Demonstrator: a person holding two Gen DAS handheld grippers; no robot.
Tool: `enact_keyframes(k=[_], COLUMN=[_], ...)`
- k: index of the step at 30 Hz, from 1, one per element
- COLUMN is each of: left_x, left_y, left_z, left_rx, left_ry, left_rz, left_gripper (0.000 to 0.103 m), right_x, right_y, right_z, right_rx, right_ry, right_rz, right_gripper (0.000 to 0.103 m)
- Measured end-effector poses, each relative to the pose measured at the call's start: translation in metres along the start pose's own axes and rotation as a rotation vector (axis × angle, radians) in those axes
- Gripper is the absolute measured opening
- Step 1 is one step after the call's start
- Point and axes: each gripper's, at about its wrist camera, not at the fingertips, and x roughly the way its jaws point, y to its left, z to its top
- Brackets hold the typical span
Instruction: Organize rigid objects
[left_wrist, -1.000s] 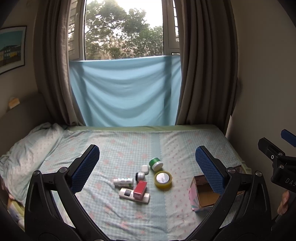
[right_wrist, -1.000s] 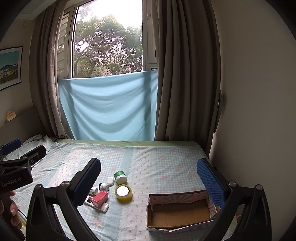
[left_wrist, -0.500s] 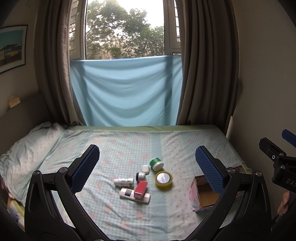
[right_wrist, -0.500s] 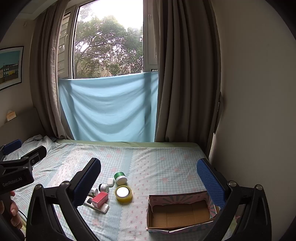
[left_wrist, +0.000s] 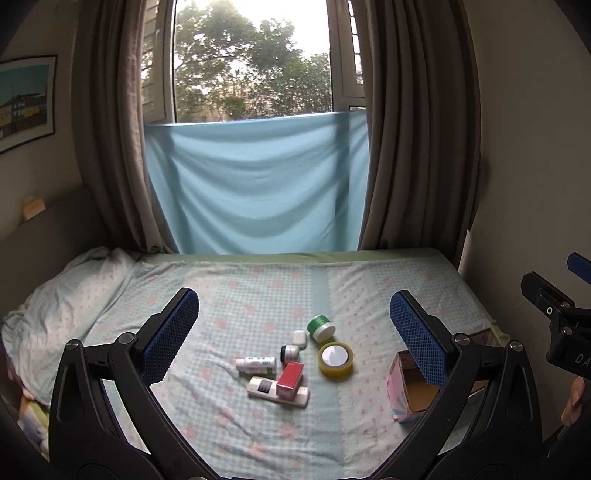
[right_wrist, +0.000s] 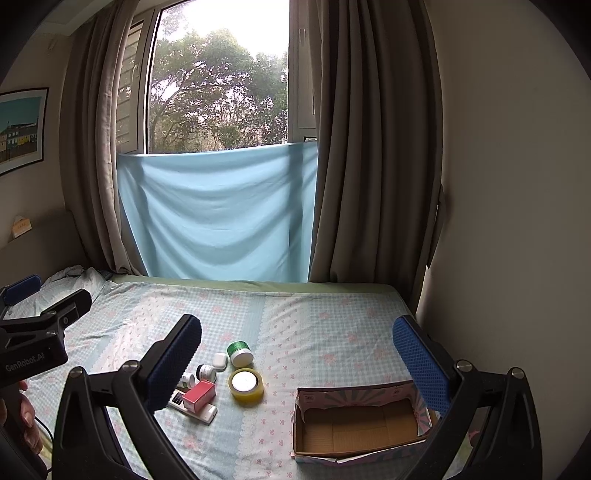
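Hovering before any pick: the small things cluster on the bed (left_wrist: 258, 435) just left of the open cardboard box (right_wrist: 354, 424), red box (right_wrist: 198, 396) atop the white remote (right_wrist: 208, 414). Left gripper (left_wrist: 293, 336) and right gripper (right_wrist: 297, 365) both have jaws spread, empty. Next, I judge, descend onto one item.

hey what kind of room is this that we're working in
Most likely a bedroom. The objects lie on a bed with a patterned sheet, a pillow sits at its left end, and curtains frame a window behind it.
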Motion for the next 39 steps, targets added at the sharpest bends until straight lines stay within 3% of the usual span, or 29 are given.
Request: enact_keyframes(k=[6,21,27,39], left_x=[0.007,0.107,0.175,0.335], left_y=[0.019,0.115,0.124,0.079], left_z=[-0.004,-0.047,-0.075,-0.161], left_rx=[-0.010,-0.080,-0.056,-0.023], left_ry=[0.027,0.326,0.475,0.771], left_rz=[-0.002,-0.020,-0.080,-0.163], left_gripper=[0.103,0.103,0.102,0.102], right_x=[0.009,0.087,0.155,0.341], right_y=[0.011,0.063,0.082,0.103], right_z=[0.002,-0.017,-0.042,-0.124], right_rx=[-0.027,0.026,0.027,-0.075], right_ry=[0.019,0.214,0.357,0.692], right_rz=[-0.007,0.018,0.041,0.161], right_gripper=[0.103,0.103,0.103,0.103])
